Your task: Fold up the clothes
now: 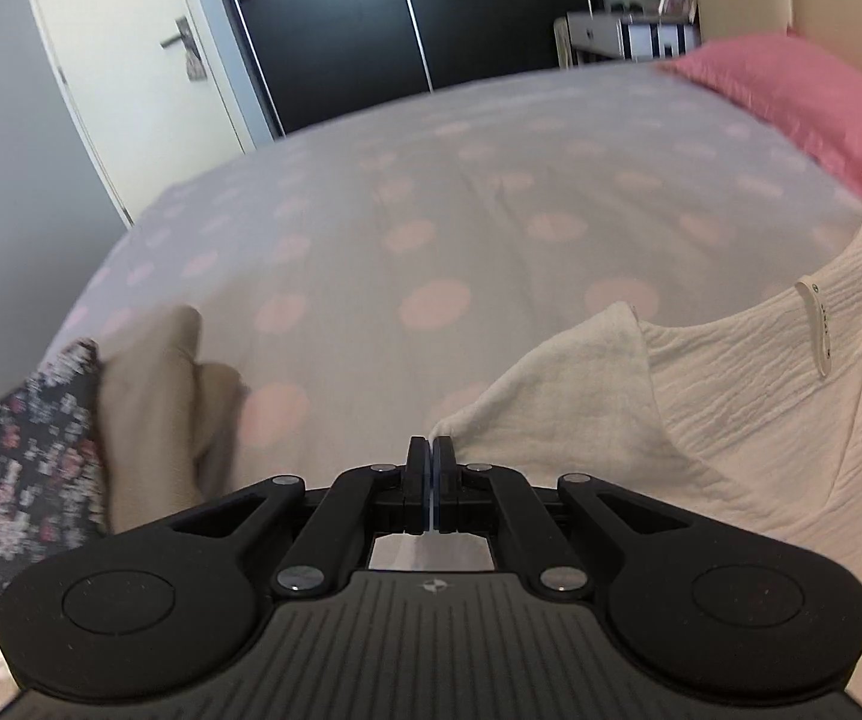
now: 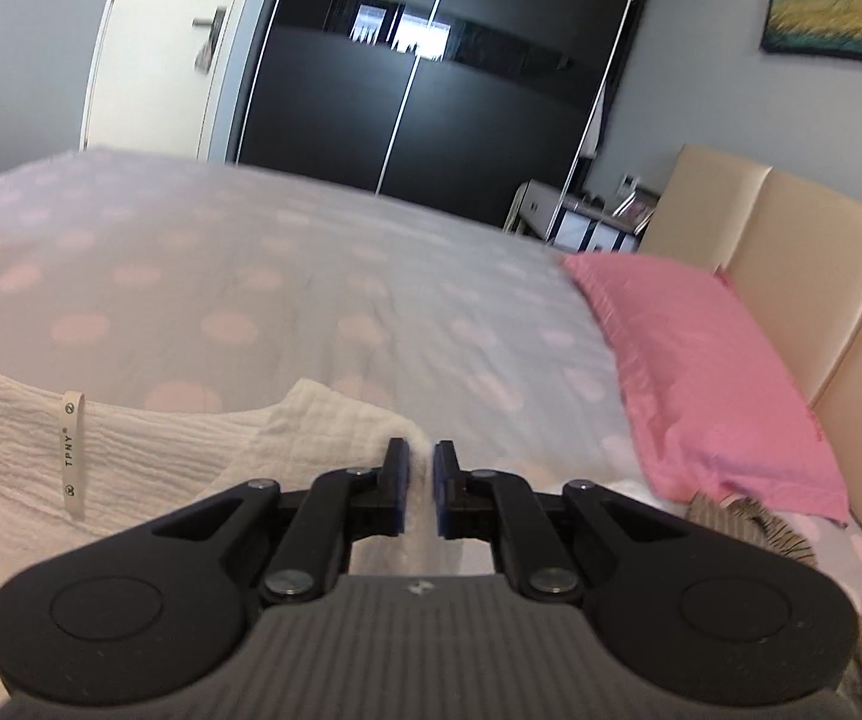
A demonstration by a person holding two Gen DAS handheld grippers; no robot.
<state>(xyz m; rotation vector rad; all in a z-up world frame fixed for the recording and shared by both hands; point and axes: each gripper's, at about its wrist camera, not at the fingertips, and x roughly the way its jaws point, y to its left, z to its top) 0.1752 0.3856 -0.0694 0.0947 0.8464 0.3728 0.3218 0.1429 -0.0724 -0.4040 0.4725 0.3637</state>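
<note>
A cream top spread on a dotted bed, with tongs at each of its sleeves.

In the left wrist view, a dark floral garment (image 1: 17,468) and a beige one (image 1: 161,414) sit at the lower left of the frame; at bottom centre the left tongs (image 1: 432,450) are pressed together at the tip of the white top's (image 1: 761,408) sleeve, though whether fabric is caught between them I cannot tell. The top fills the lower right, lying on the bed (image 1: 431,210), with a pink pillow (image 1: 803,102) at the upper right. In the right wrist view, the top (image 2: 149,444) lies at the lower left, the right tongs (image 2: 418,456) stand slightly apart around its other sleeve, and a striped garment (image 2: 755,522) lies at the lower right.
</note>
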